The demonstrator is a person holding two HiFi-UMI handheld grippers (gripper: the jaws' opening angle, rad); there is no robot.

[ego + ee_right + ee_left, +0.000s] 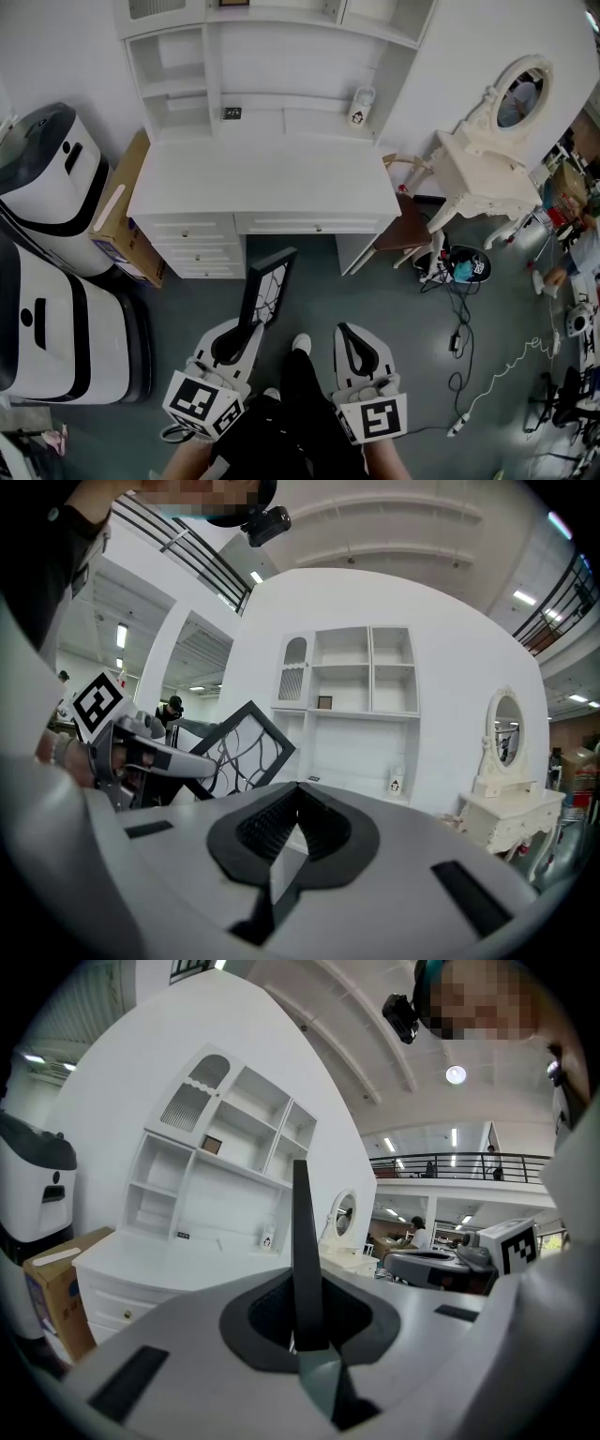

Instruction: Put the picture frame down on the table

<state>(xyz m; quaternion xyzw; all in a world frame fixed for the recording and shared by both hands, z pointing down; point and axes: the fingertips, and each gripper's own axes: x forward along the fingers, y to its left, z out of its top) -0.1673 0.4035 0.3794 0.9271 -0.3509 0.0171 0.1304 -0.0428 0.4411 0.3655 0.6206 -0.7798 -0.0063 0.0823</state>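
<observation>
black picture frame (267,292) clamped in left gripper (246,332), sticking up (table (262,178) ahead)

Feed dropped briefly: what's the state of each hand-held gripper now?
Left hand-held gripper: shut on the picture frame.
Right hand-held gripper: shut, empty.

**Room, seen from above**
- Floor (384,300): grey, bare.
- Walls (56,56): white.
- 12 o'clock: white desk (262,178) with drawers. A white shelf unit (272,56) stands along its rear, and a small white jar (361,105) sits on the ledge.
- 10 o'clock: cardboard box (127,225) against the desk's side.
- 9 o'clock: white-and-black machine (47,178), with a second machine (56,328) nearer.
- 1 o'clock: brown chair (405,225) beside the desk.
- 2 o'clock: cream dressing table (483,173) with an oval mirror (518,94).
- 4 o'clock: white power strip (461,424) and loose cables on the floor.
- Overhead: round ceiling lamp (456,1074) and strip lights, with a railed gallery (450,1162) below them.
</observation>
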